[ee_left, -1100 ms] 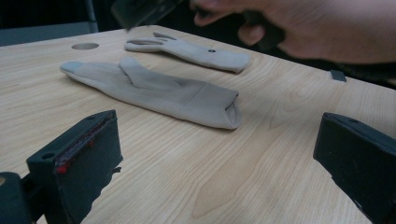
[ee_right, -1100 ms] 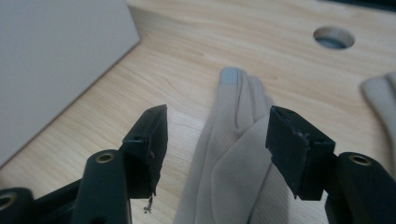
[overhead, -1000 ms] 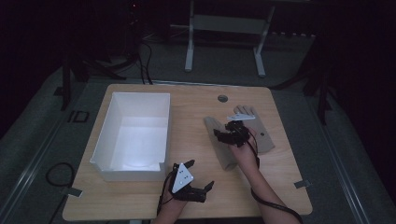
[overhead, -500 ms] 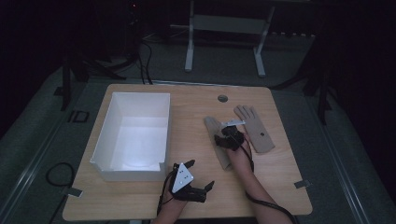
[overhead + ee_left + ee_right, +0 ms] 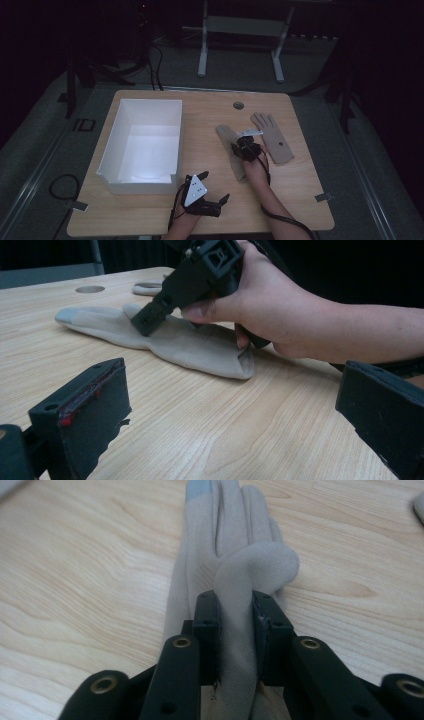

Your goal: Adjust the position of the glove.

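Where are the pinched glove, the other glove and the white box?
pinched glove [image 5: 235, 625]: right gripper view, fold between the jaws.
other glove [image 5: 274, 140]: high view, palm.
white box [image 5: 111, 152]: high view, left wall.

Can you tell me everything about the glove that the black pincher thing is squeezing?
The glove is beige, soft and felt-like, with a greyish fingertip. It lies flat and stretched out on the wooden table, beside a second glove, its open cuff toward the person. The right gripper has just been closing and now pinches a fold of its fabric up between the jaws, near the thumb. The rest of it rests on the table.
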Demonstrator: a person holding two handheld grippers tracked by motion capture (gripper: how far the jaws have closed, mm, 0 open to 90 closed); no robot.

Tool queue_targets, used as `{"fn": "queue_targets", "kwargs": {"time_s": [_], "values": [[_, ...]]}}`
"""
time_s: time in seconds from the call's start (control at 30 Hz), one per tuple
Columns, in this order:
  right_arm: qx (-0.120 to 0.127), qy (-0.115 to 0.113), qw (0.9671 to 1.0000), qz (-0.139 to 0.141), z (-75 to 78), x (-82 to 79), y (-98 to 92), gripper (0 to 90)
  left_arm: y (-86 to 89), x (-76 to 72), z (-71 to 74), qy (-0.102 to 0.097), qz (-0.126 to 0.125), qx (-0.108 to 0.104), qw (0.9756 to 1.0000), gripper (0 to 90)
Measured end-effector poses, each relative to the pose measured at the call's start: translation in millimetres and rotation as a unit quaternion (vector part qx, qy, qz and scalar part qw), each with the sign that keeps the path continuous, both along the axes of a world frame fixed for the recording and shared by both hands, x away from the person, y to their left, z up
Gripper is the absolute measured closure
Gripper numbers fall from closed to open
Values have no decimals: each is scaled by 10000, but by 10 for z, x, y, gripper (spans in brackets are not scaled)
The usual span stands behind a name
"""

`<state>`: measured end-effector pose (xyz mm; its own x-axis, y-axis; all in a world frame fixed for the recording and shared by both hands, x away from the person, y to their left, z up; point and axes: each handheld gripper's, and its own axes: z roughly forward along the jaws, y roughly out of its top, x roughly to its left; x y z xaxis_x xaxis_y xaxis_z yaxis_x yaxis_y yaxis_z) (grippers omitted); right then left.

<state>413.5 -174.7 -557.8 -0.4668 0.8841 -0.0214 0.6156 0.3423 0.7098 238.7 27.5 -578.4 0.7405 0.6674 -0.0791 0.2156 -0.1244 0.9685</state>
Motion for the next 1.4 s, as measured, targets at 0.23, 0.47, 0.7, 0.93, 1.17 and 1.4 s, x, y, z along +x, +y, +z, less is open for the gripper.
{"fn": "queue_targets", "kwargs": {"time_s": [0.23,0.47,0.7,0.93,1.17,1.4], "values": [[490,-109,9979,-404,265,-113,-43,766,1,-2,0,-5,16,-1,10000,11],[765,-407,9935,-738,603,-351,-106,767,-4,-3,0,-17,17,6,10000,11],[829,-628,9895,-1009,752,-549,-177,767,-3,-1,0,-7,23,2,10000,11],[887,-371,9859,-1368,507,-626,-283,766,0,-1,0,-7,10,-4,10000,11],[751,-38,9849,-1562,173,-564,-295,759,-3,-2,0,-21,-9,4,10000,11],[503,-35,9888,-1407,-39,-563,-204,560,-4,-3,0,-25,-25,-4,10000,11]]}}
